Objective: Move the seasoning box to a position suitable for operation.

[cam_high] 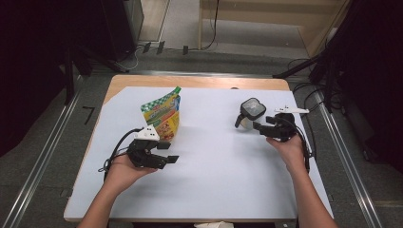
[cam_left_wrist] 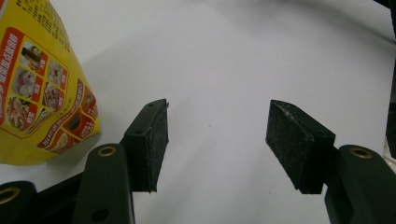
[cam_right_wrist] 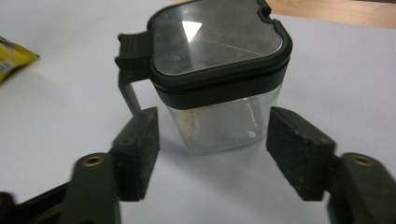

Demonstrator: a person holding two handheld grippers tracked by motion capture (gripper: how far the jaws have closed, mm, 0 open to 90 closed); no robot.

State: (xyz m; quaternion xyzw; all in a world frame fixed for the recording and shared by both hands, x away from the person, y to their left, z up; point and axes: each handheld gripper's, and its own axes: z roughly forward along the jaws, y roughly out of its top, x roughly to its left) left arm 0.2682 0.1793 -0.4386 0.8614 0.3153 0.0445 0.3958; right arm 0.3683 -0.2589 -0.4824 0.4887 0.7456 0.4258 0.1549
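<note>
The right gripper (cam_right_wrist: 212, 151) has its two black jaws spread wide, pads clear of everything; just beyond them stands a clear jar (cam_right_wrist: 219, 79) with a dark hinged lid (its clasp and handle stick out toward the left of the frame); the jar sits upright on the white table cover (cam_right_wrist: 70, 88); a yellow packet's corner (cam_right_wrist: 11, 58) shows at the left edge; bare wood (cam_right_wrist: 345, 11) shows at the top right.

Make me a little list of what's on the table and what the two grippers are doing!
table cover: white sheet over a wooden top
pouch: yellow snack pouch, standing, far left
jar: clear jar with dark lid and side handle, standing, far right
left gripper: open, nothing between its jaws, pouch off to one side
right gripper: open, jaws on either side of the jar, pads not pressing on it
</note>
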